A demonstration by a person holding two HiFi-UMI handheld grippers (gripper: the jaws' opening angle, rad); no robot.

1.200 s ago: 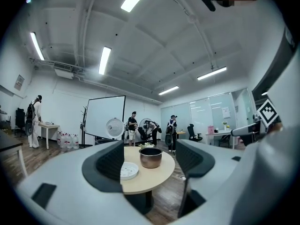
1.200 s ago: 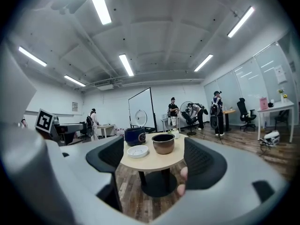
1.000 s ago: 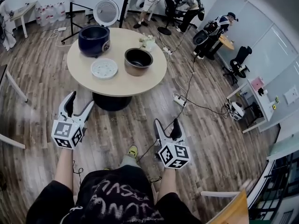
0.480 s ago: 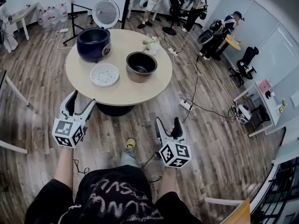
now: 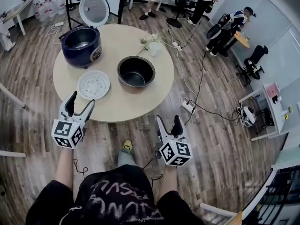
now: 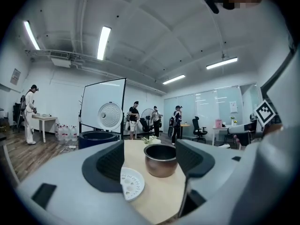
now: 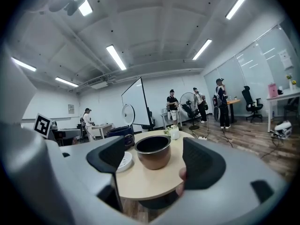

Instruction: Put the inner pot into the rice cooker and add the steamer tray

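Both grippers have come up to the tabletop (image 5: pixel 117 108) since the earlier frame, and it now sits much closer below the head camera. At the start they hung over the floor, well short of its near edge. Now the left gripper (image 5: pixel 82 100) has its fingertips at the near left edge. The right gripper (image 5: pixel 168 121) is just short of the near edge, over the wooden floor (image 5: pixel 215 144).

Left fingers are released, spread wide with nothing between them. Through their gap the left gripper view shows the tray (image 6: pixel 131 183) close by and the pot (image 6: pixel 161 160) beyond it. Right fingers are released too. They have just been closing a little and nothing is between them. Their view frames the pot (image 7: pixel 153 151) straight ahead, apart from the pads.

On the tabletop the pot (image 5: pixel 136 71) stands upright near the middle, its mouth open. It is not in the cooker (image 5: pixel 80 45). The white tray (image 5: pixel 93 84) lies flat just left of the pot, on the near left part of the round top. The dark blue cooker stands at the far left with its lid (image 5: pixel 93 9) swung up. A small vase (image 5: pixel 151 43) stands at the far side, right of the cooker. People stand farther off in the room.
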